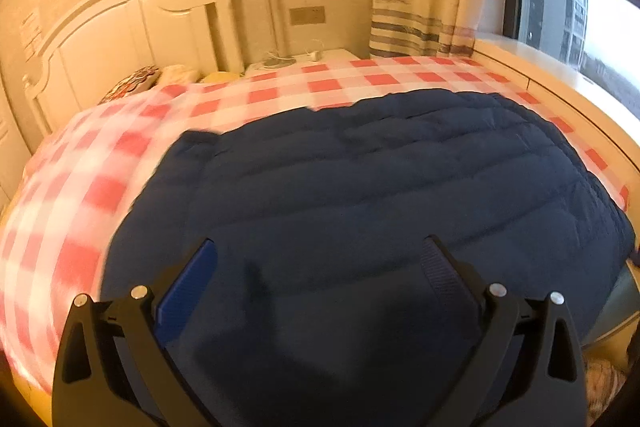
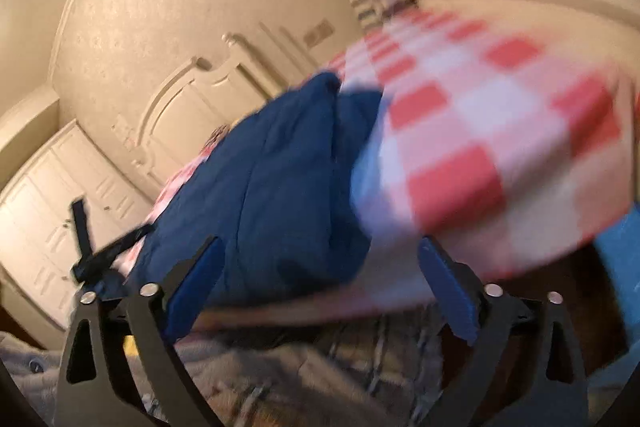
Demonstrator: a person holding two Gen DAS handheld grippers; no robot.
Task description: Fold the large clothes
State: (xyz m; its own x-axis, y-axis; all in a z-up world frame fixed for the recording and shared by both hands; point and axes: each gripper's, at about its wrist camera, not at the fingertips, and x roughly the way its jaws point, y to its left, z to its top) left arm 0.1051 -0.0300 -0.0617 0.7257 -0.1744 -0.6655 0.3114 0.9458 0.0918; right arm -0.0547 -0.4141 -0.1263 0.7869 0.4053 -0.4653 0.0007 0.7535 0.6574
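- Looking down my left gripper (image 1: pixel 320 255), I see its jaws spread wide above the navy padded jacket (image 1: pixel 380 195), gripping nothing.
- That jacket lies flat across the bed's red-and-white checked sheet (image 1: pixel 280 91), below the cream headboard (image 1: pixel 120 35).
- My right gripper (image 2: pixel 320 259) is tilted and blurred, jaws apart and empty.
- From there the jacket (image 2: pixel 280 167) bunches at the bed's near edge.
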